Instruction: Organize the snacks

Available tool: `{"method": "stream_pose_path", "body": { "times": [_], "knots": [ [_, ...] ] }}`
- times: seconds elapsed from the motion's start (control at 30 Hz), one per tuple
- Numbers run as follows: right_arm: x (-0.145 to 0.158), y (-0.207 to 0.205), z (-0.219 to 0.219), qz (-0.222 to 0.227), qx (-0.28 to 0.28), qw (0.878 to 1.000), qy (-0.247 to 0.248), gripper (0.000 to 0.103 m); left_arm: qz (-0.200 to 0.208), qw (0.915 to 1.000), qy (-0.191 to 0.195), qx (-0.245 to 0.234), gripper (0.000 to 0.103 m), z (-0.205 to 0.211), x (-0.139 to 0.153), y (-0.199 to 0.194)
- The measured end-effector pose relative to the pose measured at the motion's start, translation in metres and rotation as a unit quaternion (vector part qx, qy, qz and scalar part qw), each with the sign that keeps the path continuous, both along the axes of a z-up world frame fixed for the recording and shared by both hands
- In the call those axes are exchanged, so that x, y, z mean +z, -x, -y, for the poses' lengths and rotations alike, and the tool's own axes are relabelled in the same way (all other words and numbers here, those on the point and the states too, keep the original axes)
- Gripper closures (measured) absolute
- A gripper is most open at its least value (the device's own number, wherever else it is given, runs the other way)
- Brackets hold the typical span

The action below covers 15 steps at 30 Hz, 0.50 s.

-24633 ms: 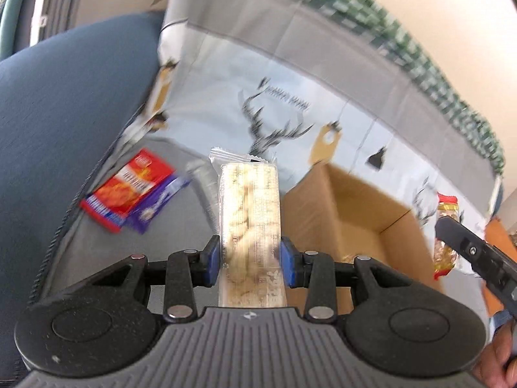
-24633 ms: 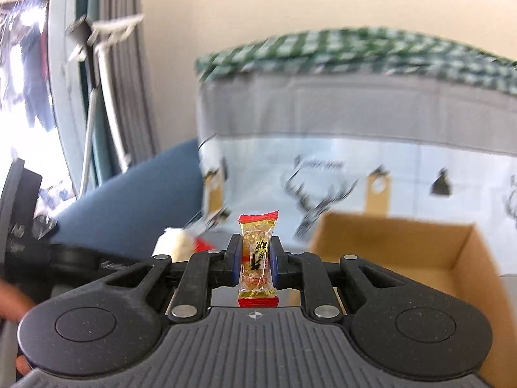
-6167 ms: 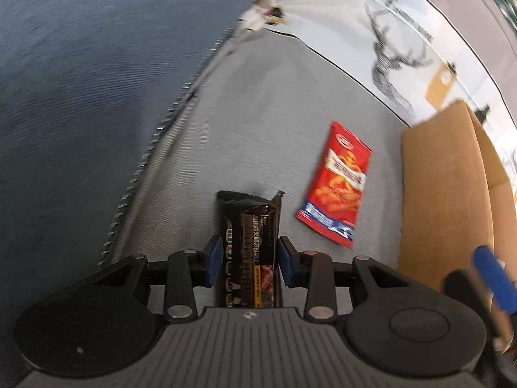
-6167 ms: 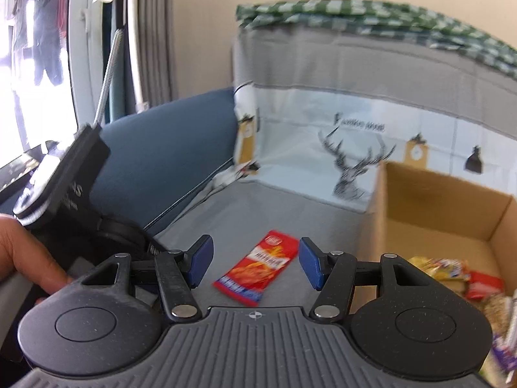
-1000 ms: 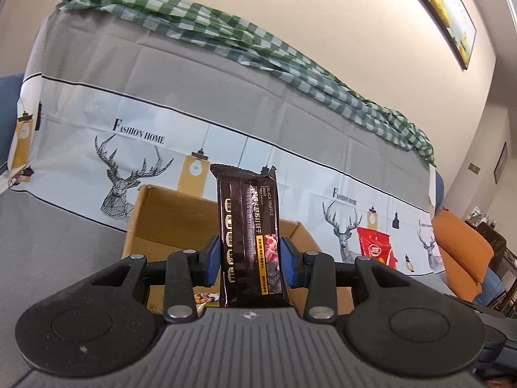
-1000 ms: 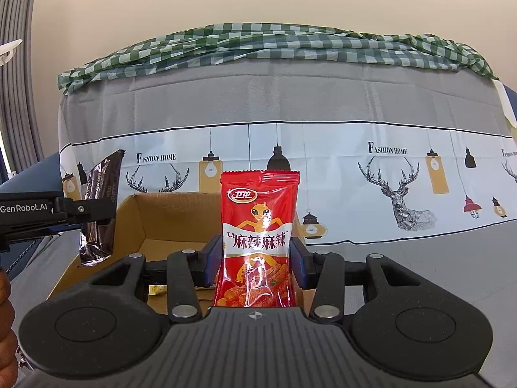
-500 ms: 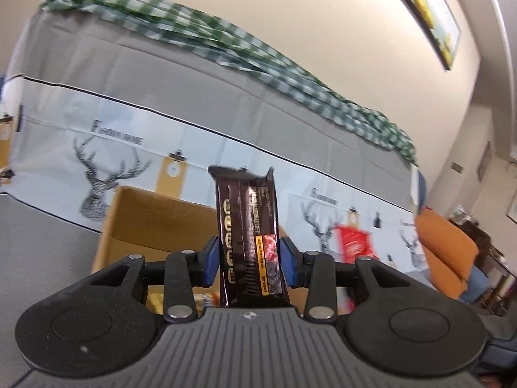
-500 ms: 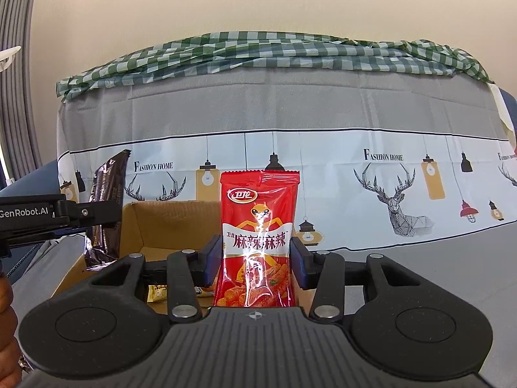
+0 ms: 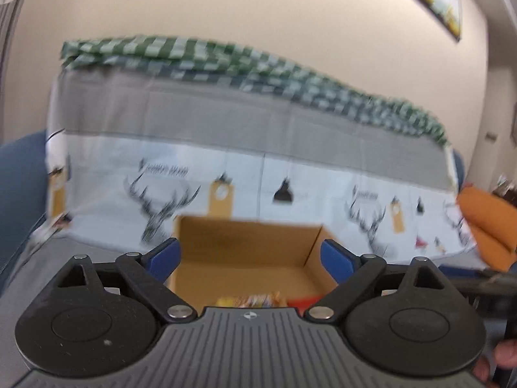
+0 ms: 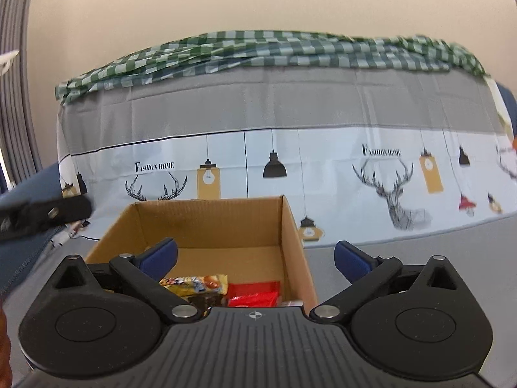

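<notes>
The snack packets lie on the floor of the open cardboard box, directly below and ahead of both grippers. In the right wrist view a yellow packet, a red packet and a dark packet are visible at the near end of the box; the far half of its floor is bare. The left wrist view is blurred and shows only yellow and red wrappers at the near end.

The right gripper is spread wide and still opening, with nothing between its blue pads. The left gripper is likewise wide and opening, with nothing between its pads. The box stands on a grey sofa cover printed with deer and lamps. A green checked cloth lies along the top of the backrest.

Half a second earlier the left gripper clamped a dark brown biscuit packet and the right gripper clamped a red spicy-strip packet. Both are now released, and red and dark packets lie in the box.
</notes>
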State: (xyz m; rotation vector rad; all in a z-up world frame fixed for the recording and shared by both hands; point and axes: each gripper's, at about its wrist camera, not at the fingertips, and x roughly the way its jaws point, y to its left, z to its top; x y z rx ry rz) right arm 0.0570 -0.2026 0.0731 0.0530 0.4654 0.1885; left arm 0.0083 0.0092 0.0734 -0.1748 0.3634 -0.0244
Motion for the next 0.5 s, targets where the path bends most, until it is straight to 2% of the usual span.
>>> {"method": "stream_pose_path", "body": {
  "times": [0.03, 0.1, 0.2, 0.33, 0.43, 0.47, 0.5],
  "knots": [
    [0.004, 0.003, 0.001, -0.007, -0.004, 1.000, -0.005, 0.001, -0.010, 0.9999, 0.002, 0.000, 0.000, -0.002, 0.003, 0.009],
    [0.012, 0.012, 0.005, -0.013, -0.015, 1.000, -0.016, 0.001, -0.018, 0.9998, -0.003, -0.009, 0.001, -0.002, 0.006, 0.029],
    [0.017, 0.036, 0.011, -0.016, -0.031, 0.999, -0.026, 0.001, -0.069, 0.9974, 0.005, -0.018, 0.000, 0.004, 0.002, 0.053],
    [0.001, 0.072, 0.015, -0.027, -0.043, 0.999, -0.017, 0.001, -0.130, 0.9915, 0.012, 0.006, 0.000, 0.014, -0.021, 0.077],
    [-0.021, 0.098, 0.020, -0.032, -0.060, 0.997, -0.026, 0.001, -0.162, 0.9867, -0.001, 0.009, 0.000, 0.019, -0.045, 0.087],
    [-0.019, 0.100, 0.020, -0.040, -0.066, 0.996, -0.040, 0.001, -0.177, 0.9841, -0.009, 0.007, 0.000, 0.021, -0.051, 0.084],
    [-0.014, 0.104, 0.017, -0.027, -0.047, 0.998, -0.043, 0.001, -0.187, 0.9822, -0.013, 0.008, 0.000, 0.020, -0.056, 0.081]
  ]
}}
